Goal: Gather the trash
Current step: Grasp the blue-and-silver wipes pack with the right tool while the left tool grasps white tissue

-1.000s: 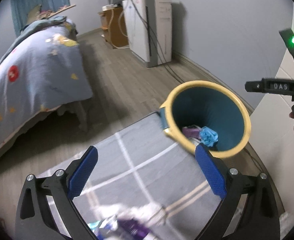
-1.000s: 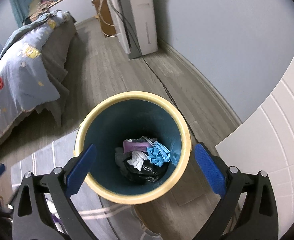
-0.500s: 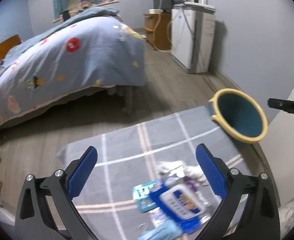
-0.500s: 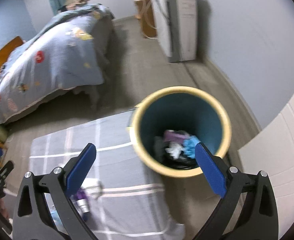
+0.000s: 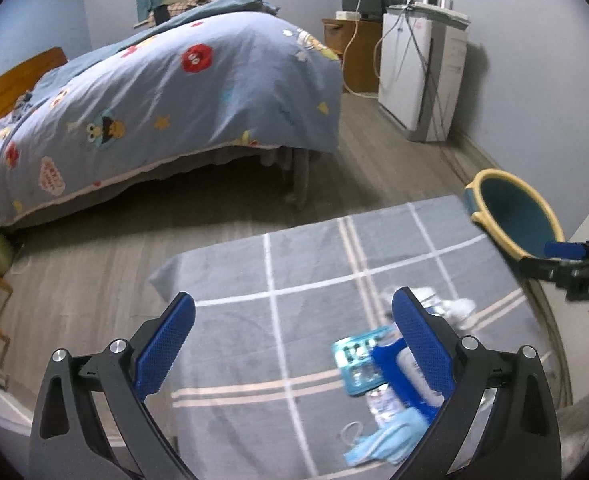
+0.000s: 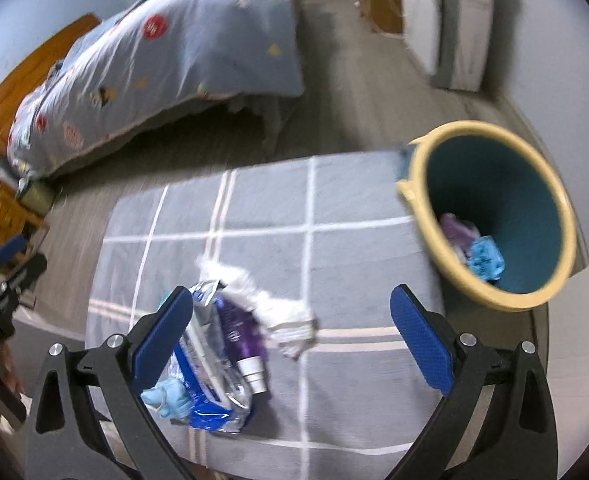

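Grey checked rug point(image 6: 334, 200) is now filling both views; I am swinging both grippers away from the bin point(image 6: 490, 216) at its far right corner, back toward the remaining trash pile point(image 6: 222, 344) near its front edge. Left gripper point(image 5: 292, 342) and right gripper point(image 6: 290, 338) are both spread wide, empty. The purple tube point(image 6: 244, 344) is lying lengthwise, cap pointing toward me.

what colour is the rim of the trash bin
Pale yellow rim on a teal bin; clearest in the right wrist view.
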`<act>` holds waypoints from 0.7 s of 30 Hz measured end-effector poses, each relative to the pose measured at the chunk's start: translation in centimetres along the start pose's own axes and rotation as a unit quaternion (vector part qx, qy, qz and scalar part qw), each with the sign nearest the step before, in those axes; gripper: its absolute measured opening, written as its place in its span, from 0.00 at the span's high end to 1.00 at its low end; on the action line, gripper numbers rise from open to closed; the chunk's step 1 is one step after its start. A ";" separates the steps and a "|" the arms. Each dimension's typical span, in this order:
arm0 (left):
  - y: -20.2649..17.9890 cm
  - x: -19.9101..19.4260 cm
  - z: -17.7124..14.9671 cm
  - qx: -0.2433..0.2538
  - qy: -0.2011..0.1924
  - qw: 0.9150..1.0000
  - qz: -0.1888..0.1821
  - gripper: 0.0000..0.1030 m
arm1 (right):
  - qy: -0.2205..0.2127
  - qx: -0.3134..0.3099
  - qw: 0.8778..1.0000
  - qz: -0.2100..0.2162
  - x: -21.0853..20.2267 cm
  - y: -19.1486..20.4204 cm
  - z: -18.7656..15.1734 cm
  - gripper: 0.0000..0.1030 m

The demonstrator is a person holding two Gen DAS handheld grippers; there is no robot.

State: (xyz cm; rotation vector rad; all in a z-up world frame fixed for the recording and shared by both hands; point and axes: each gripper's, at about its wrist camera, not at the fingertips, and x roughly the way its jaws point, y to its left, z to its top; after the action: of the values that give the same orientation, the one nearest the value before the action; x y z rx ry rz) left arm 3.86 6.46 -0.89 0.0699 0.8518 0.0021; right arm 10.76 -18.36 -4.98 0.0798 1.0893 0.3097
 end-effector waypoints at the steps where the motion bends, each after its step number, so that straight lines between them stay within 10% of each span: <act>1: 0.3 0.3 -0.1 -0.001 0.004 1.000 0.005 0.05 | 0.008 -0.006 1.000 0.000 0.7 0.7 -0.1 0.06; 18: 3.6 1.7 0.0 -0.037 0.030 0.999 -0.010 0.05 | 0.108 -0.120 0.987 0.004 9.1 8.1 -2.9 0.06; 21: 4.0 1.7 0.0 -0.045 0.031 0.998 -0.016 0.05 | 0.114 -0.122 0.986 0.009 9.5 8.5 -3.0 0.26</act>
State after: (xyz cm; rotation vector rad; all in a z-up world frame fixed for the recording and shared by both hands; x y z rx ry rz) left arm 5.10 10.51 -1.90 -0.0294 0.9134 0.0119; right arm 10.38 -7.81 -12.75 -0.1680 1.2684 0.4753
